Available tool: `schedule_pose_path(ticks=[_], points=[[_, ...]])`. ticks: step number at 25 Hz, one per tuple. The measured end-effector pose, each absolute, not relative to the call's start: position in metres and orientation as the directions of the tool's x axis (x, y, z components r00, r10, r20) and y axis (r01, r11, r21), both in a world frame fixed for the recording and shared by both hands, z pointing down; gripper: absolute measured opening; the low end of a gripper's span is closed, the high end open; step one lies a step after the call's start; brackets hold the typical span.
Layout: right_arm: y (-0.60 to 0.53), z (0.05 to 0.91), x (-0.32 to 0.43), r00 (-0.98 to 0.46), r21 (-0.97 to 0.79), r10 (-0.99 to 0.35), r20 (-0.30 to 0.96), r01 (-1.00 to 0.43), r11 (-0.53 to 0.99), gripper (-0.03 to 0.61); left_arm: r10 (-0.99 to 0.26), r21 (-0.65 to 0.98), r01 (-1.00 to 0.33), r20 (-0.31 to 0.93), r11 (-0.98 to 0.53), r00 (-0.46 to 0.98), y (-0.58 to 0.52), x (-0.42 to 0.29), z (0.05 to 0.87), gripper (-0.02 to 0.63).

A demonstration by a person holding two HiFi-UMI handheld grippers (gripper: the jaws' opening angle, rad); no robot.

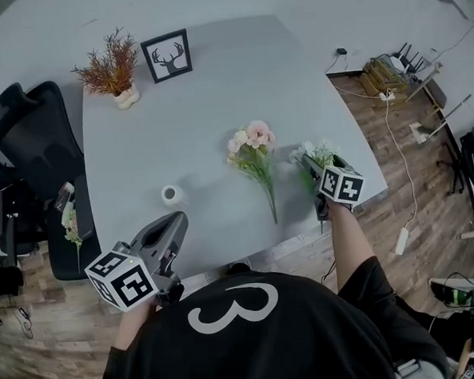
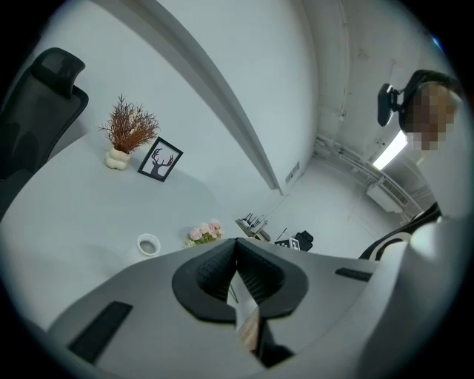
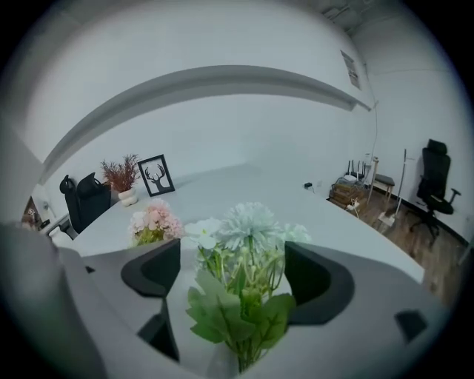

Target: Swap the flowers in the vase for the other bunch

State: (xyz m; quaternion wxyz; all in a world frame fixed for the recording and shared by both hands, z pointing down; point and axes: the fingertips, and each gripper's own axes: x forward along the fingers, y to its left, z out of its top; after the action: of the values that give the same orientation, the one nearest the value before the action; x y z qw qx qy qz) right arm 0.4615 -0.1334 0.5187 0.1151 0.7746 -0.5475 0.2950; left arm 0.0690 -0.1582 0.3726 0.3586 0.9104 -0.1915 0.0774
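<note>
A pink bunch [image 1: 254, 143] lies on the grey table [image 1: 214, 82], heads away from me; it also shows in the left gripper view [image 2: 205, 232] and the right gripper view [image 3: 152, 220]. A small white vase [image 1: 170, 194] stands left of it, with no flowers in it, and is seen too from the left gripper [image 2: 148, 243]. A white-and-green bunch [image 1: 319, 152] lies near the table's right front edge. My right gripper [image 1: 306, 163] is open around that bunch [image 3: 244, 229], pads clear of it. My left gripper [image 1: 175, 222] hangs over the front edge, shut and empty [image 2: 235, 244].
A dried plant in a white pot [image 1: 116, 72] and a framed deer picture [image 1: 166, 56] stand at the table's far left. Black office chairs [image 1: 25, 133] crowd the left side. Cables, a power strip and boxes [image 1: 386, 75] lie on the wood floor at right.
</note>
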Motion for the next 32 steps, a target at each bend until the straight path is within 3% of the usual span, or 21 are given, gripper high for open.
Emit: schedule_pose_path(ticks=[4, 7, 13, 14, 18, 21, 25, 32], points=[[-0.126, 0.496, 0.453, 0.275, -0.068, -0.793, 0.544, -0.927, -0.368, 0.422, -0.299, 0.615, -0.403, 0.269, -0.678, 0.915, -0.149, 0.058, 0.366, 0.012], [-0.124, 0.46, 0.434, 0.268, -0.039, -0.856, 0.442, -0.948, -0.317, 0.422, -0.301, 0.605, -0.396, 0.258, -0.69, 0.918, -0.143, 0.051, 0.361, 0.012], [-0.126, 0.35, 0.319, -0.122, -0.094, -0.983, 0.135, -0.989, 0.11, 0.415, -0.308, 0.583, -0.384, 0.23, -0.716, 0.923, -0.126, 0.037, 0.342, 0.012], [-0.121, 0.333, 0.297, -0.183, -0.096, -0.979, 0.09, -0.98, 0.175, 0.393, -0.308, 0.577, -0.38, 0.223, -0.723, 0.925, -0.124, 0.035, 0.338, 0.012], [-0.092, 0.293, 0.214, -0.379, -0.101, -0.925, -0.025, -0.92, 0.379, 0.066, -0.298, 0.56, -0.353, 0.191, -0.749, 0.935, -0.108, 0.027, 0.326, 0.012], [-0.067, 0.28, 0.149, -0.573, -0.149, -0.814, -0.091, -0.801, 0.58, 0.009, -0.28, 0.543, -0.327, 0.171, -0.773, 0.945, -0.095, 0.02, 0.319, 0.012], [-0.048, 0.289, 0.094, -0.675, -0.241, -0.734, -0.072, -0.702, 0.67, 0.009, -0.258, 0.52, -0.296, 0.147, -0.801, 0.955, -0.078, 0.008, 0.312, 0.012], [-0.027, 0.319, 0.05, -0.698, -0.289, -0.714, 0.051, -0.694, 0.659, 0.009, -0.217, 0.518, -0.249, 0.122, -0.818, 0.968, -0.057, -0.006, 0.311, 0.011]])
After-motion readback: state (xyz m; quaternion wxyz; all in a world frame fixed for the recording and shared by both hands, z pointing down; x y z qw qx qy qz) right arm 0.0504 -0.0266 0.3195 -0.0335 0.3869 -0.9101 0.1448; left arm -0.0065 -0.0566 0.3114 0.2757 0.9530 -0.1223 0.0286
